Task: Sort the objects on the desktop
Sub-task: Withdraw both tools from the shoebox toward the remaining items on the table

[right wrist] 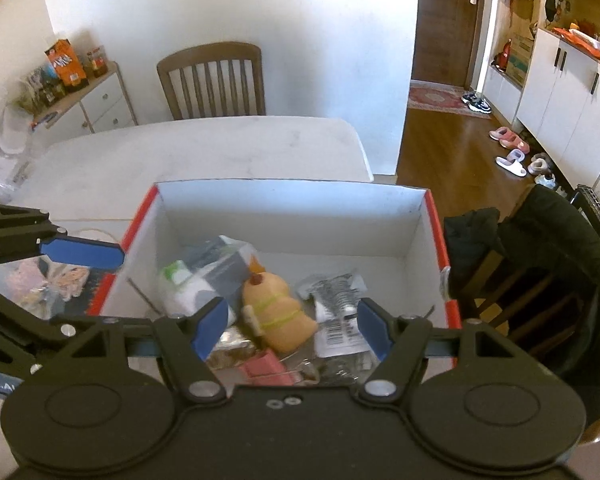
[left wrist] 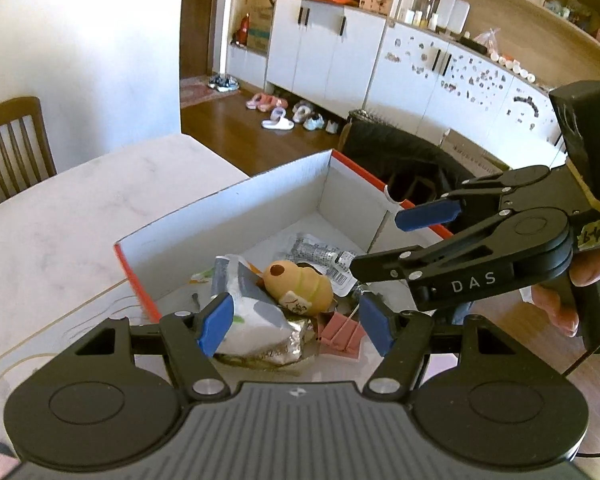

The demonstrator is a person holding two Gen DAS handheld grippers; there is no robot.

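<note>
A white cardboard box with red edges (left wrist: 228, 216) (right wrist: 284, 220) stands on the pale table. It holds a tan caterpillar toy (left wrist: 300, 286) (right wrist: 278, 316), a white and grey packet (left wrist: 248, 320) (right wrist: 204, 276), a clear barcode bag (left wrist: 324, 258) (right wrist: 336, 300) and a pink binder clip (left wrist: 340, 338) (right wrist: 264, 370). My left gripper (left wrist: 296, 326) is open and empty above the box's near end. My right gripper (right wrist: 292, 326) is open and empty over the box; it also shows in the left wrist view (left wrist: 404, 240).
A sheet with cartoon pictures (right wrist: 52, 284) lies on the table left of the box. Wooden chairs stand at the table (right wrist: 212, 80) (left wrist: 12, 148). A chair draped with a black coat (right wrist: 540, 272) (left wrist: 400, 160) stands right of the box.
</note>
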